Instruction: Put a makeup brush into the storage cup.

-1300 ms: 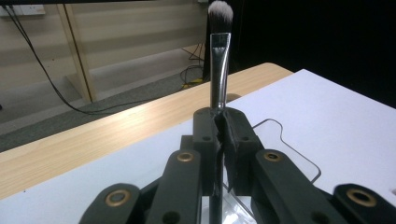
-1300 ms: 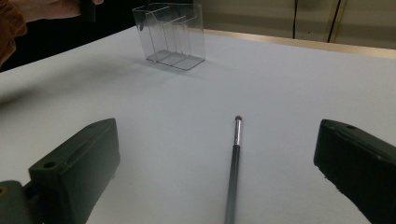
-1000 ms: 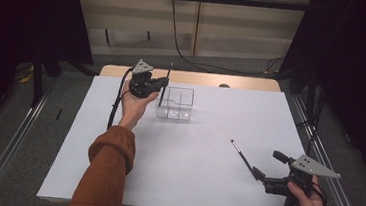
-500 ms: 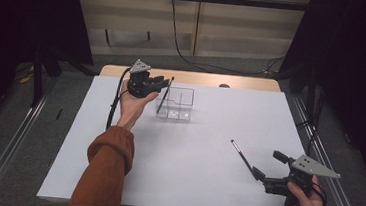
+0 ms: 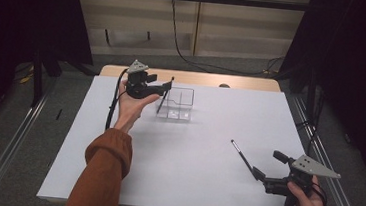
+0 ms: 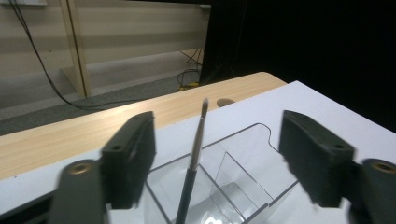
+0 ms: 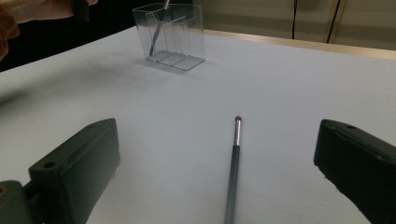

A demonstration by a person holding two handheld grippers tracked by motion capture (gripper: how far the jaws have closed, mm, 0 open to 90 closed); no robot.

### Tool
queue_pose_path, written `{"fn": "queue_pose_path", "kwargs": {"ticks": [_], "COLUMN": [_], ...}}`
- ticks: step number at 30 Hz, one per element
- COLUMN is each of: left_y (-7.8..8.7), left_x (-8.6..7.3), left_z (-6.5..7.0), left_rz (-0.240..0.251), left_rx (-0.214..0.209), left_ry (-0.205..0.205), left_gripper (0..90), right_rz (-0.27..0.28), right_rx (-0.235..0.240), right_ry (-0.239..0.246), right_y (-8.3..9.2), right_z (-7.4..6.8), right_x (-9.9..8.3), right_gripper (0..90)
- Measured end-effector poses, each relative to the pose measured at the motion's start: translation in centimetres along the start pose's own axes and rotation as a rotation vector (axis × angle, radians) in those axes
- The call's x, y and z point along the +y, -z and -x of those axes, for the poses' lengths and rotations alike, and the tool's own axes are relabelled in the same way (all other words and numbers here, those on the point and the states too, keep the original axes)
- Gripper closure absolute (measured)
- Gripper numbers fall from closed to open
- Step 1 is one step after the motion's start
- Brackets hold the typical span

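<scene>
My left tool point(image 6: 212, 163) jaws just opened, brush point(image 6: 194, 158) standing free in clear organizer point(image 6: 243, 172); lift straight up, avoid tipping. Right tool point(image 7: 219, 172) open, empty.

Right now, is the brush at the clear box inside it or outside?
Inside: the brush stands leaning in the clear box, free between the left gripper's open jaws.

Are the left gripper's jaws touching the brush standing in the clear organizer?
Apart. The left gripper view shows the left gripper, jaws just opened, with clear gaps either side of the brush, which leans in the clear organizer.
</scene>
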State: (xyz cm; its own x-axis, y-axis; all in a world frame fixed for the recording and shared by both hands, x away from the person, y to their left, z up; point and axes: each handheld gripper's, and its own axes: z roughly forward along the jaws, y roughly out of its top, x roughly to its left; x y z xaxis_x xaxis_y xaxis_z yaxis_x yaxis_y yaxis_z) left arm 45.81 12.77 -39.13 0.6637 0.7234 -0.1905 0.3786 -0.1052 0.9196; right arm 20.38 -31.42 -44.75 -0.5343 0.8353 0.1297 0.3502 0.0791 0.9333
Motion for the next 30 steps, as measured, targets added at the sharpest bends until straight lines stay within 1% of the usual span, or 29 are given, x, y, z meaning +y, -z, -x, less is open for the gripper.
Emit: {"fn": "queue_pose_path", "kwargs": {"ticks": [3, 4, 5, 6, 8, 9, 10, 11, 14, 16, 17, 18, 19, 22, 24, 26, 28, 29, 30], "left_y": [0.6, 0.9, 1.0, 1.3, 1.7, 2.0, 2.2, 2.4, 3.0, 3.5, 3.7, 4.0, 4.3, 4.9, 5.3, 5.6, 6.0, 6.1, 6.3], "left_x": [0.1, 0.1, 0.1, 0.1, 0.1, 0.0, 0.0, -0.1, -0.3, -0.4, -0.5, -0.6, -0.7, -1.1, -1.3, -1.7, -2.0, -2.1, -2.2], "left_z": [-0.1, -0.1, -0.1, -0.1, -0.2, -0.2, -0.3, -0.3, -0.2, -0.1, -0.1, -0.1, 0.0, 0.0, 0.0, 0.3, 0.6, 0.6, 0.7], "left_rz": [-0.012, -0.012, -0.009, -0.013, -0.007, -0.003, 0.004, 0.009, 0.002, 0.010, 0.012, -0.003, 0.001, 0.005, 0.000, -0.004, -0.002, -0.006, -0.003], "left_rx": [0.025, 0.029, 0.027, 0.029, 0.030, 0.027, 0.016, 0.011, 0.039, 0.056, 0.054, 0.051, 0.051, 0.070, 0.091, 0.105, 0.106, 0.108, 0.099], "left_ry": [0.036, 0.036, 0.034, 0.025, 0.028, 0.029, 0.021, 0.019, 0.013, 0.007, 0.008, 0.004, 0.001, -0.007, -0.001, -0.018, -0.034, -0.032, -0.031], "left_gripper": [12.3, 9.3, 8.6, 8.5, 5.4, 4.3, 3.2, 2.8, 2.8, 2.9, 2.8, 2.8, 2.8, 2.8, 2.9, 3.1, 4.4, 4.5, 4.5], "right_rz": [-0.001, -0.001, -0.001, -0.001, -0.002, -0.002, -0.003, -0.004, -0.003, -0.002, -0.003, -0.003, -0.003, -0.004, -0.005, -0.004, -0.004, -0.004, -0.005], "right_rx": [-0.001, -0.001, -0.001, -0.001, -0.001, -0.002, -0.002, -0.003, -0.002, -0.001, -0.001, -0.001, -0.001, -0.002, 0.000, -0.003, -0.003, -0.002, -0.002], "right_ry": [0.001, 0.000, 0.001, 0.001, 0.000, 0.000, -0.001, -0.001, 0.001, 0.002, 0.002, 0.002, 0.002, 0.004, 0.010, 0.010, 0.010, 0.009, 0.008], "right_y": [0.0, 0.0, 0.0, 0.0, 0.0, 0.0, 0.0, 0.0, -0.1, -0.1, -0.1, -0.1, -0.1, -0.1, -0.1, -0.1, -0.1, -0.1, -0.2], "right_z": [0.0, 0.0, 0.0, 0.0, 0.0, 0.0, 0.0, -0.1, -0.1, -0.1, -0.1, -0.1, -0.1, 0.0, 0.0, -0.1, -0.1, -0.1, -0.1], "right_x": [0.0, 0.0, 0.0, 0.0, 0.0, 0.0, 0.0, 0.0, 0.0, 0.0, 0.0, 0.0, 0.0, 0.0, 0.0, 0.0, 0.0, 0.0, 0.0], "right_gripper": [0.0, 0.0, 0.0, 0.0, 0.0, 0.0, 0.0, 0.0, 0.0, 0.0, 0.0, 0.0, 0.0, 0.0, 0.0, 0.0, 0.0, 0.0, 0.0]}}
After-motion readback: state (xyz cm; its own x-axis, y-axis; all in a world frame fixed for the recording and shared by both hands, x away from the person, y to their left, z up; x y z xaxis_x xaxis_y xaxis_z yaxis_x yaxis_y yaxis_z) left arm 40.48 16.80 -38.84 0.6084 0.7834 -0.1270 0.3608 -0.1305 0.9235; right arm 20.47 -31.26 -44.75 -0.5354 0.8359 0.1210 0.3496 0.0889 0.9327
